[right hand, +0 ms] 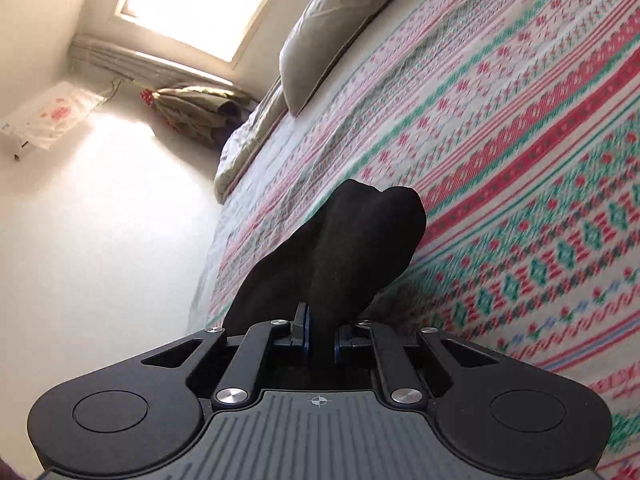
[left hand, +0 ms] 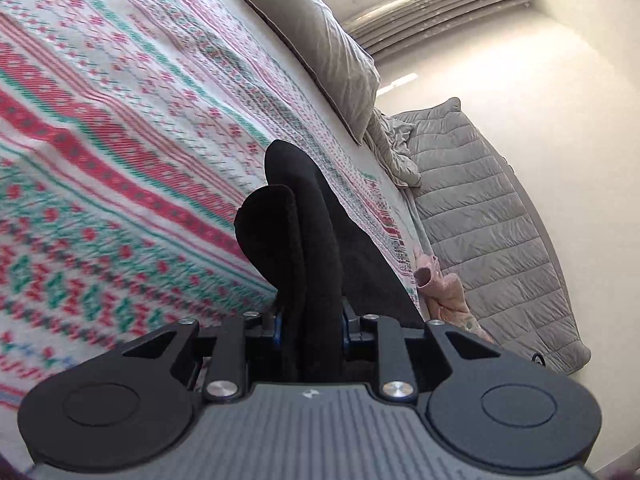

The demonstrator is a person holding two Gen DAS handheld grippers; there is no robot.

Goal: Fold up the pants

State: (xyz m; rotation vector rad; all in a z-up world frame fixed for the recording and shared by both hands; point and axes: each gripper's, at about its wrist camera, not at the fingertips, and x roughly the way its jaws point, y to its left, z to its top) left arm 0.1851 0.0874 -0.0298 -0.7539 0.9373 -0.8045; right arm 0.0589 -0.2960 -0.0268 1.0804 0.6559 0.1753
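While both grippers are lifted over the bed, each one holds a part of the black soft fabric pants. From the left wrist camera, the left gripper has its two jaws closed on a thick bunch of the black cloth, which stands up between them in two rounded folds and hides the fingertips. From the right wrist camera, the right gripper is also clamped on the pants; its blue-edged pads press a thinner fold from both sides, and the cloth rises in front of them as a dark rounded lump.

Under the pants lies the white woven bedspread with red and green patterned stripes, which covers most of the bed; it looks a little blurred near the picture edges. At the head of the bed rests a grey-beige pillow with fine creases. In the left view, a grey quilted blanket lies beside the bed, and a small pink garment sits at the bed edge next to it. In the right view, a bright window is in the wall, and an olive-green bundle of cloth lies in the corner below it.
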